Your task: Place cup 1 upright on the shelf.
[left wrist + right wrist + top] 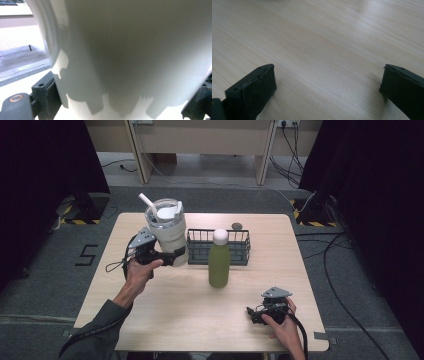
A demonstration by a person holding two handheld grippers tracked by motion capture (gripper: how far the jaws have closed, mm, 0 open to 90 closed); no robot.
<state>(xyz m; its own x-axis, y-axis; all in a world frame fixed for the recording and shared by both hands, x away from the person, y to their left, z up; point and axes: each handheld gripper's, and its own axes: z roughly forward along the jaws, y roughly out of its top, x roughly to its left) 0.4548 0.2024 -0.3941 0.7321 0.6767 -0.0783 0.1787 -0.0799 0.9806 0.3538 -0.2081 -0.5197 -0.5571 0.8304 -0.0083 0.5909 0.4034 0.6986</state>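
Table: a pale wooden top (165, 315), mostly bare at the near side, its grain plain between the right claw's jaws in the right gripper view.
Room: grey floor (45, 280) all round, black curtains at both sides, cables (345, 270) trailing on the right, a light wooden bench (200, 140) behind.
Cup: the big white cup (169, 232) with lid and straw stands at the back left of the table, just left of the basket.
Left claw: the left gripper (172, 257) is clamped on the cup's lower wall, one jaw at each side of it.
Right claw: the right gripper (254, 314) sits low at the near right, jaws spread wide over bare wood, holding nothing.
Around: a black wire basket (200, 251) beside the cup; a green bottle (219, 262) with a white cap stands upright just before it; a small dark disc (237, 226) behind it.
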